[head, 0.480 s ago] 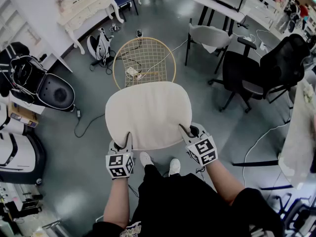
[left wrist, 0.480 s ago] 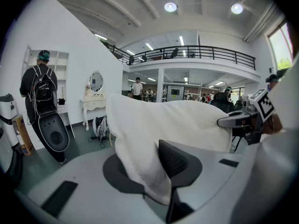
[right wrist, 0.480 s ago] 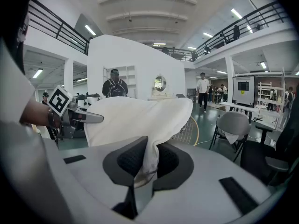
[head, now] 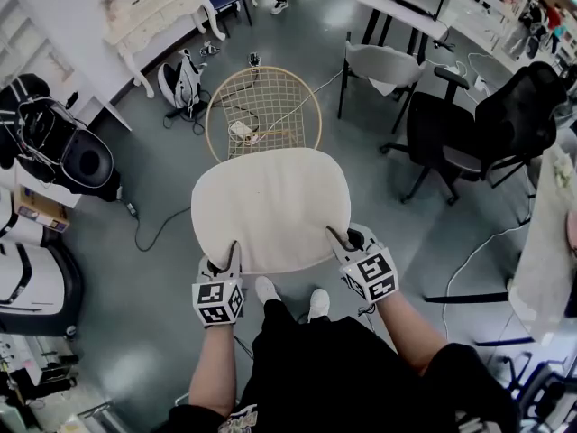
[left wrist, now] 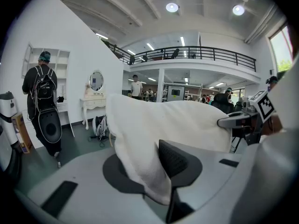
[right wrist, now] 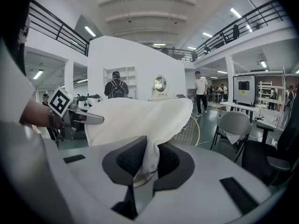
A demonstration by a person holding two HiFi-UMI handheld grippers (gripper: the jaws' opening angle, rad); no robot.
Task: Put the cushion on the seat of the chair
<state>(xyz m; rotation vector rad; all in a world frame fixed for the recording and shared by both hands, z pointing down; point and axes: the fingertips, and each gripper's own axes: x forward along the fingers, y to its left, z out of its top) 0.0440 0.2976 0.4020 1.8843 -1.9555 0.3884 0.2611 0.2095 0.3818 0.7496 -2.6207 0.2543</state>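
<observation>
A cream cushion [head: 270, 207] hangs flat in the air between both grippers, above the floor in front of the gold wire chair [head: 263, 114]. My left gripper [head: 228, 262] is shut on the cushion's near left edge, and the fabric [left wrist: 140, 157] fills its jaws in the left gripper view. On the near right edge my right gripper [head: 343, 243] is shut too, pinching a fold of the cushion [right wrist: 148, 157]. The chair's round seat shows just beyond the cushion's far edge, with cables lying under it.
A grey plastic chair [head: 383, 69] and a black office chair [head: 469, 124] stand to the right. At left are a white dressing table [head: 158, 16], a backpack [head: 183, 81] and a person with a black backpack [left wrist: 43, 101]. My feet [head: 290, 298] are below the cushion.
The cushion and both grippers have held still. At the far left the dark round shape of the person with the backpack has shifted further left.
</observation>
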